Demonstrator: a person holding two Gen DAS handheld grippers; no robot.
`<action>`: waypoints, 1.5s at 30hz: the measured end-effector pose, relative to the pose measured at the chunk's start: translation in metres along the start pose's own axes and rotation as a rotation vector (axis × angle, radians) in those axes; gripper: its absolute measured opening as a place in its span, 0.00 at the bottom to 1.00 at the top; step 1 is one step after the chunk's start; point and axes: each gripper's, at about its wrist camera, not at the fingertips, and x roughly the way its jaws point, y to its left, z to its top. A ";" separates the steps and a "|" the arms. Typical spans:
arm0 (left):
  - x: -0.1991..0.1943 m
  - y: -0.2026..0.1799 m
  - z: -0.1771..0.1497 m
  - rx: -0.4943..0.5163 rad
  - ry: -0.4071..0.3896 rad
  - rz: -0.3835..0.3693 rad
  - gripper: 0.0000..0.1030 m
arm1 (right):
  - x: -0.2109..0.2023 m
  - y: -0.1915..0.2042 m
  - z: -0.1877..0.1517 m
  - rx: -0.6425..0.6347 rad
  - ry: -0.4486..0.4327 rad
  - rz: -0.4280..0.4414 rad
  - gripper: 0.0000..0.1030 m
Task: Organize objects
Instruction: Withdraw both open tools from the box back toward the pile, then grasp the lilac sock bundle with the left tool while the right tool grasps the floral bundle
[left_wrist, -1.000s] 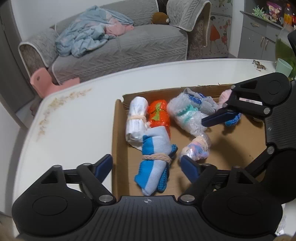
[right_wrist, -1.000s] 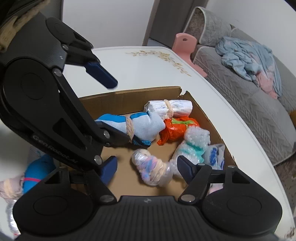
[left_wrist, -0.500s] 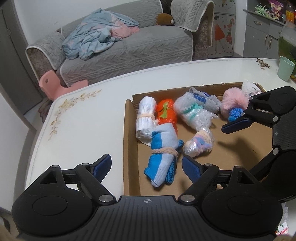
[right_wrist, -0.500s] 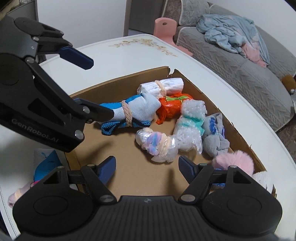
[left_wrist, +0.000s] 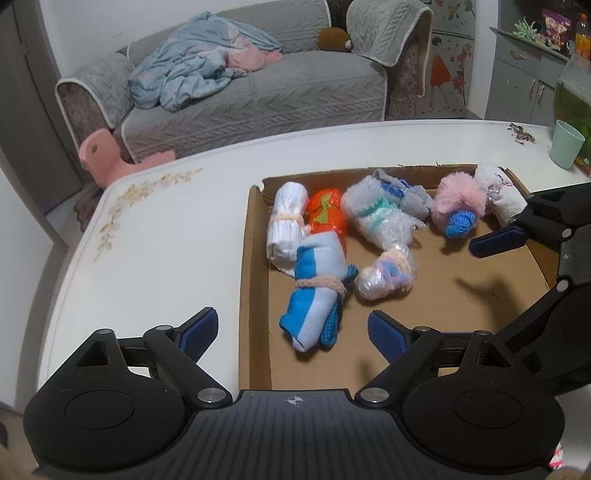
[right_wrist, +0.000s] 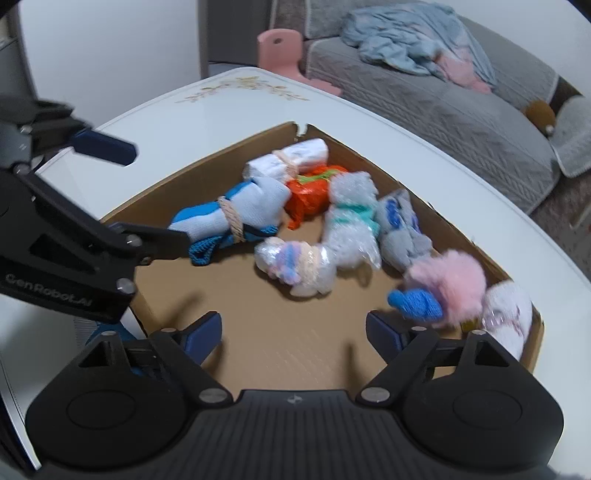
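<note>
A shallow cardboard box (left_wrist: 255, 266) (right_wrist: 280, 343) lies on the white table (left_wrist: 162, 240). It holds several rolled bundles: a blue and pale blue sock roll (left_wrist: 317, 291) (right_wrist: 236, 214), a white roll (left_wrist: 286, 225), an orange one (left_wrist: 327, 214), bubble-wrapped rolls (left_wrist: 380, 218) (right_wrist: 295, 266), a grey roll (right_wrist: 402, 229), a pink fluffy one (left_wrist: 458, 201) (right_wrist: 447, 284) and a white one (left_wrist: 498, 194). My left gripper (left_wrist: 291, 332) is open and empty above the box's near left edge. My right gripper (right_wrist: 293, 332) is open and empty over the box's bare floor.
A grey sofa (left_wrist: 258, 88) with a blue blanket (left_wrist: 192, 74) stands beyond the table, with a pink stool (left_wrist: 107, 155) beside it. A green cup (left_wrist: 567, 144) stands at the table's far right. A blue item (right_wrist: 110, 332) lies on the table outside the box.
Both grippers have pulled back and up from the box, still open. More of the box shows now, including the pink fluffy and white bundles.
</note>
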 end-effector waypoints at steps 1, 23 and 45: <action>0.000 0.000 -0.001 -0.003 -0.001 0.000 0.91 | -0.001 -0.001 -0.001 0.013 0.000 -0.007 0.82; -0.018 -0.008 -0.016 -0.042 -0.007 -0.052 0.99 | -0.032 0.000 -0.028 0.179 -0.061 -0.026 0.96; -0.083 -0.017 -0.120 -0.137 -0.131 -0.095 1.00 | -0.093 0.036 -0.148 0.287 -0.238 -0.095 0.98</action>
